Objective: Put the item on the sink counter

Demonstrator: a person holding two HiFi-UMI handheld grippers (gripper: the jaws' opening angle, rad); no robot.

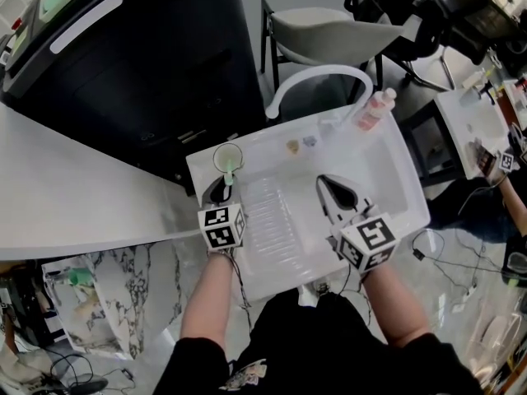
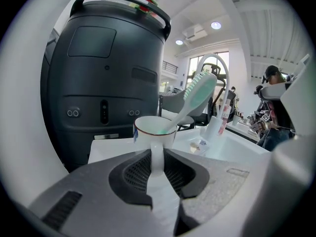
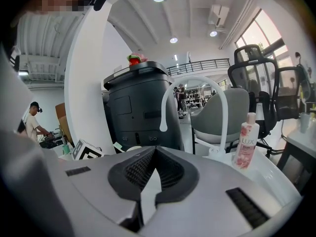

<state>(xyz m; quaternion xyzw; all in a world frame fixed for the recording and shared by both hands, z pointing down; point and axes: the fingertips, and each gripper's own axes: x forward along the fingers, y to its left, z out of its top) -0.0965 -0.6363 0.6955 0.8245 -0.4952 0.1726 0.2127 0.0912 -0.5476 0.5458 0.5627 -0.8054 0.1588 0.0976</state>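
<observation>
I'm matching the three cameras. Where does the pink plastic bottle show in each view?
Head view: the pink plastic bottle lies upper right, just right of the faucet's base.
Left gripper view: the bottle is small, right of centre, under the faucet's arch.
Right gripper view: the bottle stands upright, right of centre, large and clear.
Shared landmark: the white arched faucet, next to the bottle in all three.
</observation>
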